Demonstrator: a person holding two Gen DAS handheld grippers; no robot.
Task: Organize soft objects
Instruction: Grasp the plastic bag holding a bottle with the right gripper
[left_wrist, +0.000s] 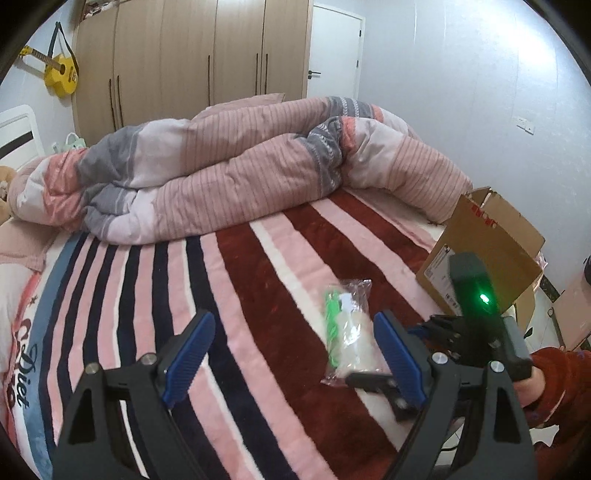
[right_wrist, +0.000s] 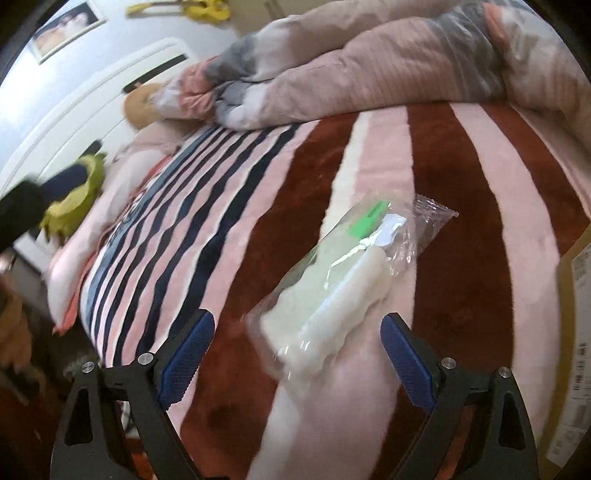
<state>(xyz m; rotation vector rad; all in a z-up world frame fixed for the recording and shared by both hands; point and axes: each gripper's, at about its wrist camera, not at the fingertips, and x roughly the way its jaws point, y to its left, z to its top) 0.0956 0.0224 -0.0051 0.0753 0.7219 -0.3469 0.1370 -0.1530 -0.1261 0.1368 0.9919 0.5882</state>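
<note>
A clear plastic packet (left_wrist: 347, 332) with white soft stuff and a green strip inside lies on the striped bed blanket (left_wrist: 236, 295). In the right wrist view the packet (right_wrist: 332, 288) lies just ahead of my open right gripper (right_wrist: 297, 350), its near end between the blue pads (right_wrist: 188, 354). My left gripper (left_wrist: 295, 354) is open and empty, to the left of the packet. The right gripper's body with a green light (left_wrist: 480, 306) shows in the left wrist view at the packet's near end.
A rumpled pink and grey quilt (left_wrist: 240, 166) covers the far half of the bed. An open cardboard box (left_wrist: 487, 251) stands at the bed's right edge. A green plush toy (right_wrist: 74, 199) lies near the headboard. Wardrobe (left_wrist: 184, 55) and yellow guitar (left_wrist: 59, 70) stand behind.
</note>
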